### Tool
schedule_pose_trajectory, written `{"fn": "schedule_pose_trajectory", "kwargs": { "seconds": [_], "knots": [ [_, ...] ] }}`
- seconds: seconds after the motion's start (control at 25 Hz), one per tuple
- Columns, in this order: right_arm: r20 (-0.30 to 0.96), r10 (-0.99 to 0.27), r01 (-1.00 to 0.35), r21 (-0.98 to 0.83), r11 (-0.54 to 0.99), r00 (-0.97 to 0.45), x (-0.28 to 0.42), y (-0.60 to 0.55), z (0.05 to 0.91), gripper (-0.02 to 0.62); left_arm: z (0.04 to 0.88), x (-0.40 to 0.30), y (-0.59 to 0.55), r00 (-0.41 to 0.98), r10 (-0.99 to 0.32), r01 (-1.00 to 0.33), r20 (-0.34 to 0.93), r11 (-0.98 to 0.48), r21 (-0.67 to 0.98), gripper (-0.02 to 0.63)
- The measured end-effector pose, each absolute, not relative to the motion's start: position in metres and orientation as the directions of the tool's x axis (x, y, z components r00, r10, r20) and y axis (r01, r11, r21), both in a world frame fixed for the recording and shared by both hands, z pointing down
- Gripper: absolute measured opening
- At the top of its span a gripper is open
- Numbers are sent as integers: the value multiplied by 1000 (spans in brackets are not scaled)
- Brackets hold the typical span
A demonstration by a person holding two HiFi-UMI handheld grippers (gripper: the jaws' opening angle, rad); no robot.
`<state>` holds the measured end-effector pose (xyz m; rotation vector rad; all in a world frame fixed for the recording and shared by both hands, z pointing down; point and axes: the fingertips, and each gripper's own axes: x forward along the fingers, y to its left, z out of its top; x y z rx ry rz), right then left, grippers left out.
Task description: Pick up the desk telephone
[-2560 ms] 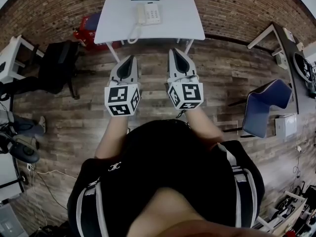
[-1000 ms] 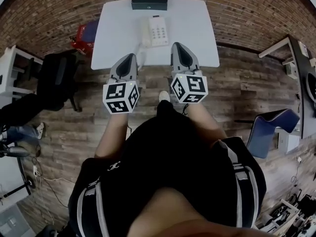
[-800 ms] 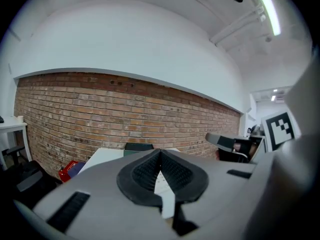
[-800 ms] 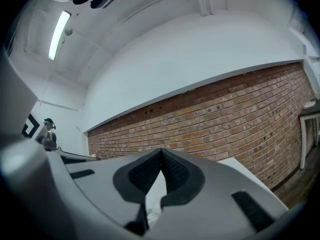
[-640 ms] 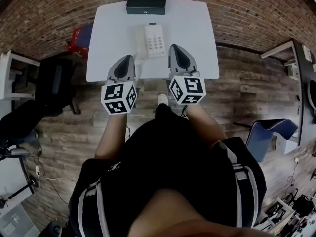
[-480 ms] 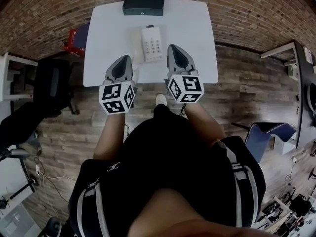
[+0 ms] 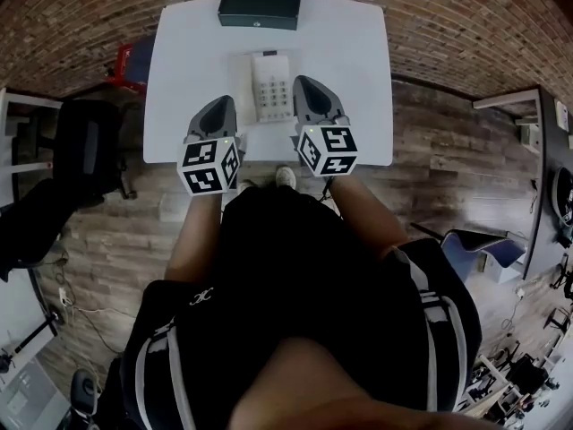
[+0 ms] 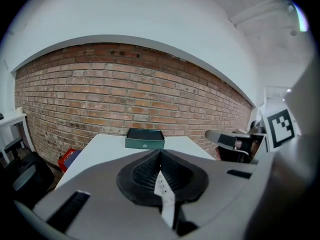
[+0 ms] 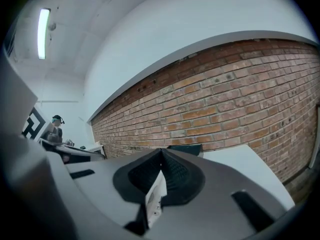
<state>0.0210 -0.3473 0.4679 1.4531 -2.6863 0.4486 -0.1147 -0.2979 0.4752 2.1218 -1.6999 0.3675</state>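
The white desk telephone (image 7: 271, 95) lies flat in the middle of a white table (image 7: 183, 61), keypad up. My left gripper (image 7: 222, 103) hovers over the table's near edge just left of the phone, jaws shut and empty. On the phone's right side my right gripper (image 7: 303, 81) is likewise shut and empty. In the left gripper view the shut left gripper (image 8: 160, 152) lets only a sliver of the telephone (image 8: 165, 198) show below its tips. The right gripper view shows the shut right gripper (image 9: 161, 150) and a similar strip of the telephone (image 9: 156, 194).
A dark green box (image 7: 260, 6) sits at the table's far edge against the brick wall (image 7: 448, 16); the box (image 8: 145, 138) also shows in the left gripper view. A black chair (image 7: 81, 146) and a red crate (image 7: 128, 61) stand left of the table.
The person has walked up to the table. Both grippers have moved forward and a little down, from short of the table's edge to either side of the phone. Jaws stayed shut.
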Motion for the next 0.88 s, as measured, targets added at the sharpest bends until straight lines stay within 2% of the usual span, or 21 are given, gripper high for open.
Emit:
{"fn": "schedule_pose_trajectory", "kwargs": {
  "seconds": [0.36, 0.52, 0.76, 0.8, 0.88],
  "knots": [
    [266, -787, -831, -200, 519, -556, 7, -379, 505, -2, 506, -141, -329, 289, -825, -952, 486, -194, 237, 2],
    [339, -744, -817, -265, 512, -576, 4, -390, 533, -2, 526, -148, -342, 280, -808, -960, 518, -240, 145, 3],
    [412, -703, -811, -368, 454, -580, 9, -404, 570, 2, 559, -145, -350, 354, -743, -934, 568, -257, 247, 5],
    [419, -699, -811, -380, 445, -580, 11, -406, 574, 3, 563, -146, -352, 360, -738, -932, 571, -250, 264, 14],
    [434, -690, -811, -397, 430, -579, 13, -411, 583, 26, 570, -148, -356, 380, -724, -921, 576, -241, 305, 83]
  ]
}}
